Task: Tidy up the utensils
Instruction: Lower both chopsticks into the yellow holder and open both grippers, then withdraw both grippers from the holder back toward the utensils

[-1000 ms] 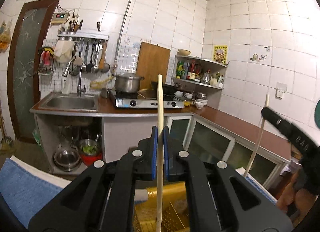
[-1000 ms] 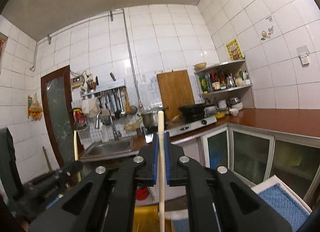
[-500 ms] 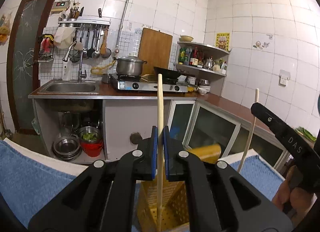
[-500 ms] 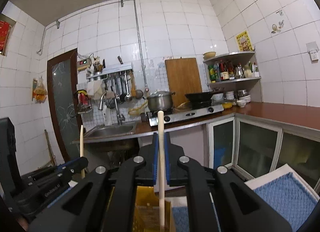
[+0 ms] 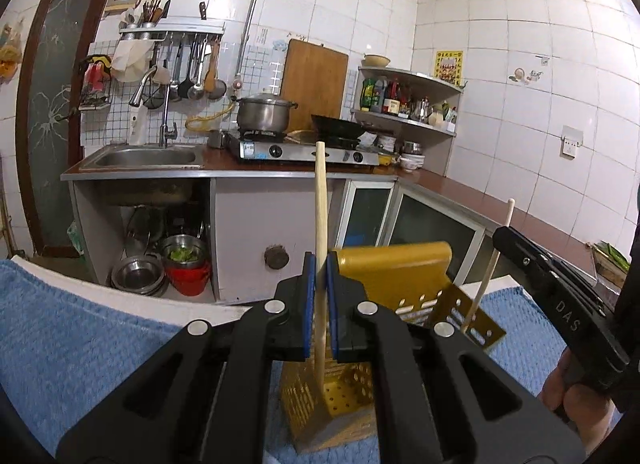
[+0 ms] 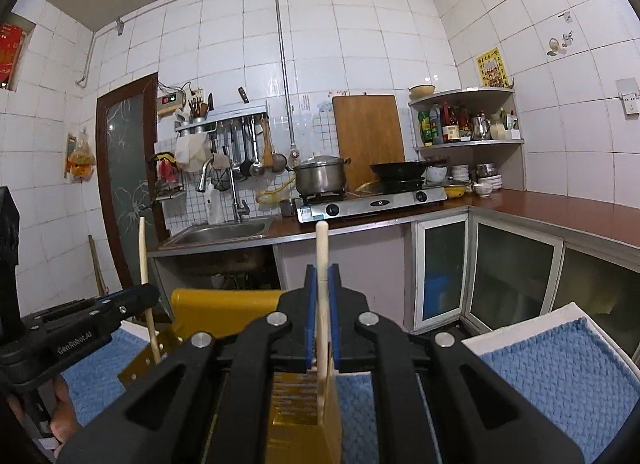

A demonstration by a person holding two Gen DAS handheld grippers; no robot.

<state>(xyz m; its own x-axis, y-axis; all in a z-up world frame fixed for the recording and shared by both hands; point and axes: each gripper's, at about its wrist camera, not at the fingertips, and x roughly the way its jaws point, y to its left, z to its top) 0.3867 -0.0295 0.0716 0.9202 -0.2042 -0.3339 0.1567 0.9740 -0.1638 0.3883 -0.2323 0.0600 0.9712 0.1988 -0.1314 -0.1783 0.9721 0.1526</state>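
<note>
**newbie_k:** Wondering why each chopstick is pinched upright instead of lying flat?

**rigfan:** So it can drop straight in, I'd guess. The left tool (image 5: 321, 306) is clamped on one chopstick (image 5: 320, 224), whose lower end is already inside the yellow holder (image 5: 394, 270). The right tool (image 6: 321, 314) is clamped on the other chopstick (image 6: 321, 276), also standing over the holder. That perforated holder sits on the blue mat (image 5: 72, 344) covering the desk, between both tools.
</note>
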